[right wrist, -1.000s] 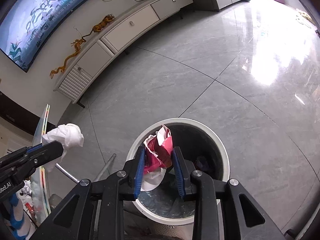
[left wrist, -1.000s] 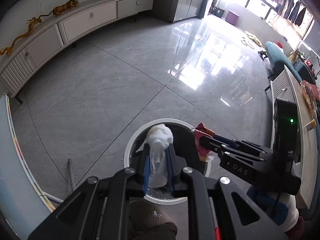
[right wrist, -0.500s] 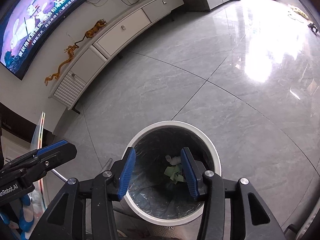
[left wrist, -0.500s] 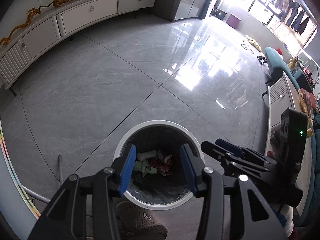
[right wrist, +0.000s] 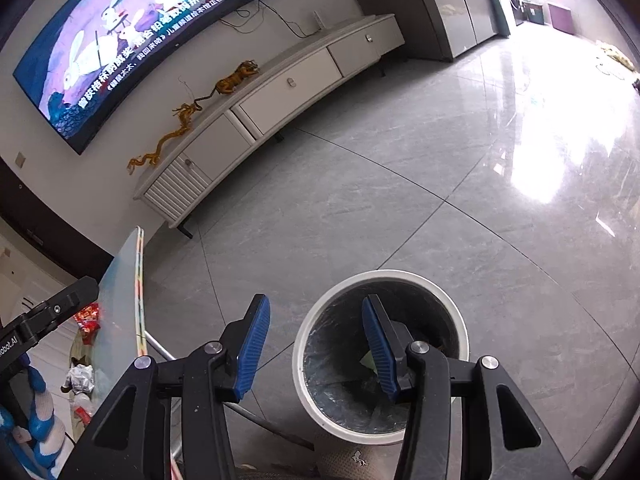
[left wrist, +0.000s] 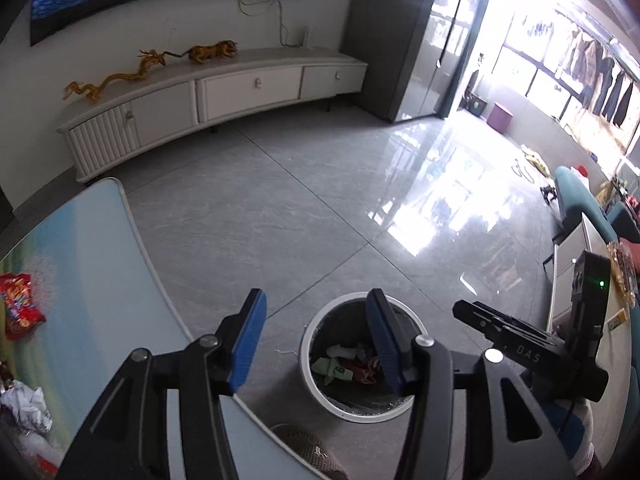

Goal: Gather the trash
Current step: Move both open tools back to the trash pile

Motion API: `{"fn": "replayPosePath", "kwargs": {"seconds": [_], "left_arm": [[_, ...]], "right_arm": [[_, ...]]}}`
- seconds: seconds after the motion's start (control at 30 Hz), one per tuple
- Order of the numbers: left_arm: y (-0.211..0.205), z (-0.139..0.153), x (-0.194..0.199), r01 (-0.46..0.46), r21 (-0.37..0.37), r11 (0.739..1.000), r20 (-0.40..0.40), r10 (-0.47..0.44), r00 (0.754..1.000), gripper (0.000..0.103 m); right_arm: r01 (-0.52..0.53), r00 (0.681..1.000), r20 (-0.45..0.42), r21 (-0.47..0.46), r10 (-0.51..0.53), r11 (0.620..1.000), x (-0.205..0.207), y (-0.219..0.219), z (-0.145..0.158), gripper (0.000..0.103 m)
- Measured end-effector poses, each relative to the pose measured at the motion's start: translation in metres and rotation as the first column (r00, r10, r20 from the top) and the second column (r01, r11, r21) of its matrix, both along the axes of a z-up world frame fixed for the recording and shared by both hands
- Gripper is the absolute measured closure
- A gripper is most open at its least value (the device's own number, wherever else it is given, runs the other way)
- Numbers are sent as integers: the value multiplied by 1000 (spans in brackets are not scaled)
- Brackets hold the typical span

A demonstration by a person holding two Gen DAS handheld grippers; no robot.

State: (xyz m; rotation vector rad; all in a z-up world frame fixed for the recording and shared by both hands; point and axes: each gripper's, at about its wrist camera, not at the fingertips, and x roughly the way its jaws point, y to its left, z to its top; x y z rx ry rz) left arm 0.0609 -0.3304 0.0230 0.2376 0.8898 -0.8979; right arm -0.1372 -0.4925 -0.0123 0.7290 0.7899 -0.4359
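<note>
A white round bin [left wrist: 308, 360] with a dark liner stands on the grey floor, with crumpled trash [left wrist: 344, 364] at its bottom. My left gripper [left wrist: 315, 300] hangs above the bin's left rim; its jaws are opening and nothing is between them. My right gripper [right wrist: 316, 300] is open and empty above the same bin [right wrist: 460, 320]. To the left is a pale blue table [left wrist: 100, 280] with a red snack wrapper [left wrist: 18, 304] and crumpled white paper [left wrist: 24, 404] on it. The right gripper's fingers [left wrist: 464, 312] show at the right of the left wrist view.
A long white TV cabinet [left wrist: 240, 88] runs along the far wall under a large screen [right wrist: 140, 40]. A slipper [left wrist: 308, 452] is beside the bin's near side. A low table and a teal sofa [left wrist: 580, 208] line the right. A gloved hand [right wrist: 36, 420] holds the left gripper.
The left gripper let go of a white tissue and the right of a red wrapper; both landed in the bin. Both grippers opened and rose, and the left swung towards the table.
</note>
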Motion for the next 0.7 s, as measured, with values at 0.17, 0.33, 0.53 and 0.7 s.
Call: {"fn": "replayPosePath", "kwargs": {"seconds": [0.17,0.33,0.53,0.7], "left_arm": [[83,38,17,-157,-72,985,50,161,986,50],[173,65,23,-300,-122,946,107,313,944,50],[274,88,17,-432,-174,885,150,457,877,50],[328,125,11,-487,-170,856,250,516,819,50]], "right_arm": [[-50,997,61,-49,53,998,9,27,35,57],[-117,985,118,-102,128,988,18,59,68,55],[-201,958,174,-154,226,968,32,95,103,54],[-280,927,194,-211,321,937,47,123,133,54]]}}
